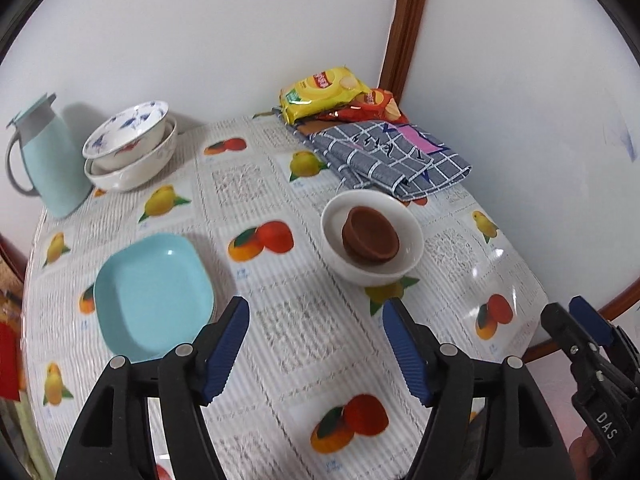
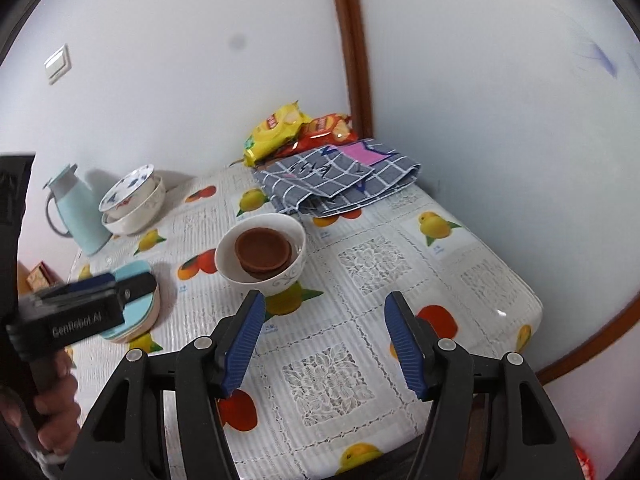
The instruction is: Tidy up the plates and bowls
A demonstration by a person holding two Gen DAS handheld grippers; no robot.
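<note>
A white bowl (image 1: pixel 374 264) holds small brown bowls (image 1: pixel 370 238) at mid table; it also shows in the right wrist view (image 2: pixel 262 278) with the brown bowls (image 2: pixel 264 254). A light blue square plate (image 1: pixel 154 290) lies at front left, on another plate in the right wrist view (image 2: pixel 140 312). Two stacked patterned bowls (image 1: pixel 132 148) stand at back left, also in the right wrist view (image 2: pixel 134 204). My left gripper (image 1: pixel 316 314) is open and empty above the cloth between plate and bowl. My right gripper (image 2: pixel 324 306) is open and empty in front of the white bowl.
A pale blue jug (image 1: pixel 52 164) stands at far left by the wall. Snack bags (image 1: pixel 324 92) and a folded checked cloth (image 1: pixel 388 160) lie in the back corner. The fruit-print tablecloth (image 1: pixel 280 344) covers the table, whose right edge (image 1: pixel 536 280) curves away.
</note>
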